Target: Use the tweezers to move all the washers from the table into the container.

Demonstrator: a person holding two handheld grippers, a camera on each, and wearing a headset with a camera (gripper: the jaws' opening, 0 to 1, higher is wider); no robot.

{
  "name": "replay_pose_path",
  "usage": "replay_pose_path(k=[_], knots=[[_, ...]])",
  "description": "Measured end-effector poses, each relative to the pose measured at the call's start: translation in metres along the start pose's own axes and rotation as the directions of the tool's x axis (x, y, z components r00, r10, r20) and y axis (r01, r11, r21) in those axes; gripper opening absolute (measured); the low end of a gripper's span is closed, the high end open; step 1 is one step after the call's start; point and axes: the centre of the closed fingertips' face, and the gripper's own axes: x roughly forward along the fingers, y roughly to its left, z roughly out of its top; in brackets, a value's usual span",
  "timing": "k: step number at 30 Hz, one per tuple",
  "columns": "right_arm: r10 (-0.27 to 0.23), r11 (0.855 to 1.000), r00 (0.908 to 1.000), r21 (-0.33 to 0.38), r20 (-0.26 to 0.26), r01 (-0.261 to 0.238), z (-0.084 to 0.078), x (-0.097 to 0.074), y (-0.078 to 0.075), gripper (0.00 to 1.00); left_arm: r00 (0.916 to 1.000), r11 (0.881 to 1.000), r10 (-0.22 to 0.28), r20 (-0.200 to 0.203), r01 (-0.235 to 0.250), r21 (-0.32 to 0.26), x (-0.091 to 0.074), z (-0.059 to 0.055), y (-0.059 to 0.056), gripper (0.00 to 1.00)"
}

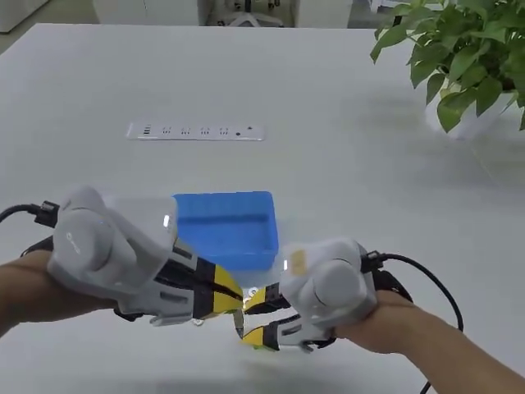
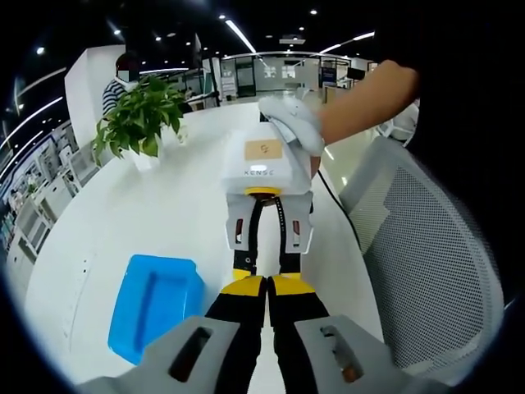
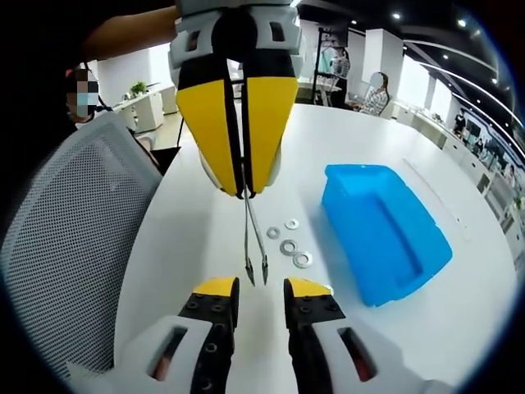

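Right gripper view has the tweezers (image 3: pixel 247 215) pointing straight at us. Who holds them?

The left hand-held gripper (image 3: pixel 244 194). Its yellow jaws are clamped together on the tweezers' back end. The two tips hang free, slightly spread, over bare table (image 3: pixel 197 238).

And the right hand-held gripper (image 3: pixel 262 287)?

Released, with its jaws parted a little and nothing between them. The tweezer tips reach about as far as its gap, but I cannot tell whether they touch a jaw.

So what makes this step go well?

I'd judge it a pick-up not yet begun. Four washers (image 3: pixel 288 246) lie flat on the table just beside the tips, between them and the blue container (image 3: pixel 340 209), and none of them is in it. Bring the tips down square over one washer's rim. Let the right jaws press the prongs gently, if that is their job, then lift without dragging the neighbouring washers.
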Motion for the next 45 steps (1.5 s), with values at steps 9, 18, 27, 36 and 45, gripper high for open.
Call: replay_pose_path(k=[9,18,27,36,45], knots=[[-0.049,0.998,0.9988,0.030,0.002,0.049,-0.005,-0.012,-0.011,0.27,0.9999,1.000,0.012,0.007,-0.012,0.009,-0.001,0.005,0.010,0.05],[-0.090,0.993,0.9959,0.071,0.004,0.090,-0.011,-0.021,-0.020,0.31,0.9998,1.000,0.016,0.010,-0.017,0.017,-0.001,0.008,0.018,0.05],[-0.120,0.987,0.9927,0.113,0.010,0.118,-0.016,-0.026,-0.025,0.36,0.9995,1.000,0.026,0.017,-0.027,0.015,0.003,0.009,0.027,0.05],[-0.128,0.983,0.9917,0.130,0.007,0.126,-0.021,-0.028,-0.025,0.37,0.9997,1.000,0.018,0.014,-0.018,0.023,0.009,0.009,0.031,0.05],[-0.131,0.982,0.9914,0.137,0.007,0.129,-0.023,-0.029,-0.025,0.36,0.9999,1.000,0.010,-0.008,-0.009,0.023,0.014,0.003,0.032,0.05]])
